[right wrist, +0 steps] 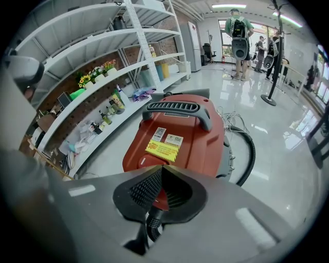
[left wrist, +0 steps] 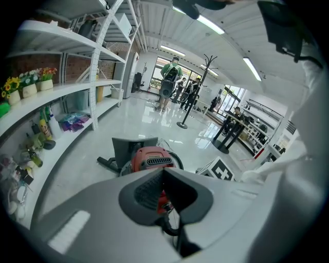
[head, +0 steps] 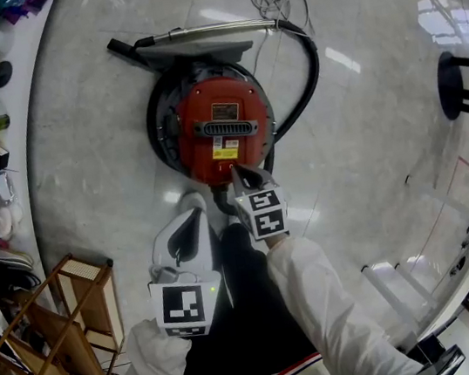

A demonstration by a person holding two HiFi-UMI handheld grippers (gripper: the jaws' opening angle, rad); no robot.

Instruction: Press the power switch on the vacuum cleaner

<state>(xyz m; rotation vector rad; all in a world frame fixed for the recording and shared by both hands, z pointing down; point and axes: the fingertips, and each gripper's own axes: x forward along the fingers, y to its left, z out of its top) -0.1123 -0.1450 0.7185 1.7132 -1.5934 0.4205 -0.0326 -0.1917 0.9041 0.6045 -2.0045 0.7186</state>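
**Right gripper at the vacuum's near edge; switch not yet pressed**

Left gripper [head: 192, 211]: jaws pressed together, nothing in them, held back short of the vacuum cleaner [head: 224, 131] on its near side. Right gripper [head: 241, 172]: jaws likewise closed to a point and empty, tips over the vacuum's near rim, just below the yellow label [right wrist: 163, 150]. The vacuum sits on the floor. Step, as I judge it: the approach. A small tab [right wrist: 142, 161] left of the tips may be the switch. Next comes a short shift onto it, then a firm push down.
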